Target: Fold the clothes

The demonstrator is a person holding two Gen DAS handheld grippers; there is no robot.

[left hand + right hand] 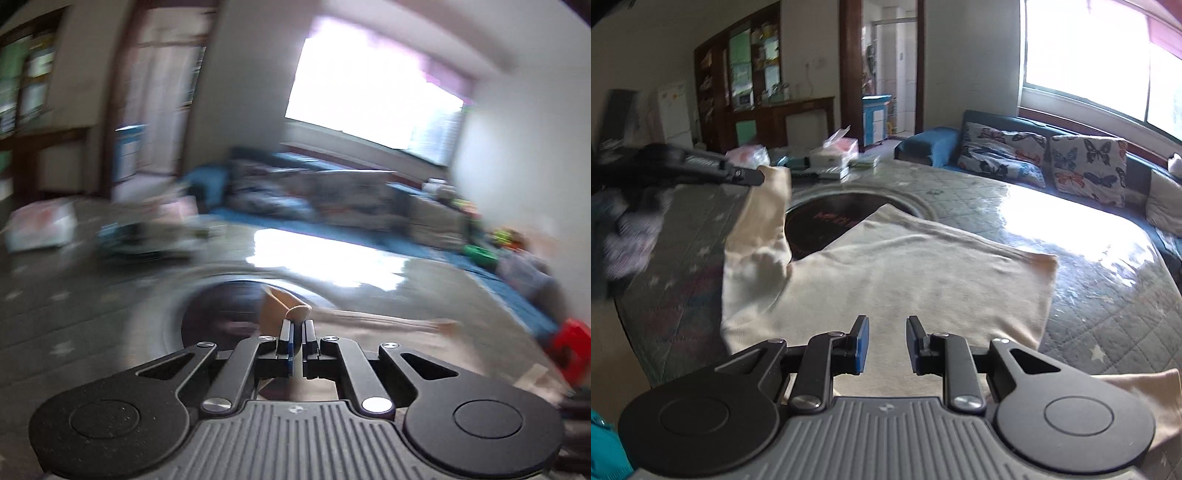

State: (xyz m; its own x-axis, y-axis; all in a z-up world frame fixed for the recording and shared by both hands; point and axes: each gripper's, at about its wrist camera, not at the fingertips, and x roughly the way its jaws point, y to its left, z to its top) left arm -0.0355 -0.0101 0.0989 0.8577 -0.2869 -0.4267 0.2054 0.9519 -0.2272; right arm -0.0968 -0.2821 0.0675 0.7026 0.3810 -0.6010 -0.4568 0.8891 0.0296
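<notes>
**Sleeve going up, shirt lying limp**

The left gripper point(759, 177) is pinching a sleeve of the cream shirt point(905, 280), which is sagging softly across the table point(1089, 295). The right gripper point(886, 343) is hovering spread over the hem, likely the next edge to take.

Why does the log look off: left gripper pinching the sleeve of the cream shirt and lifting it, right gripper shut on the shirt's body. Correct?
Not quite. The right gripper is open: the right wrist view shows a clear gap between its fingers, which hover over the cream shirt holding nothing. The rest stands: the left gripper pinches the sleeve and lifts it off the table.
</notes>
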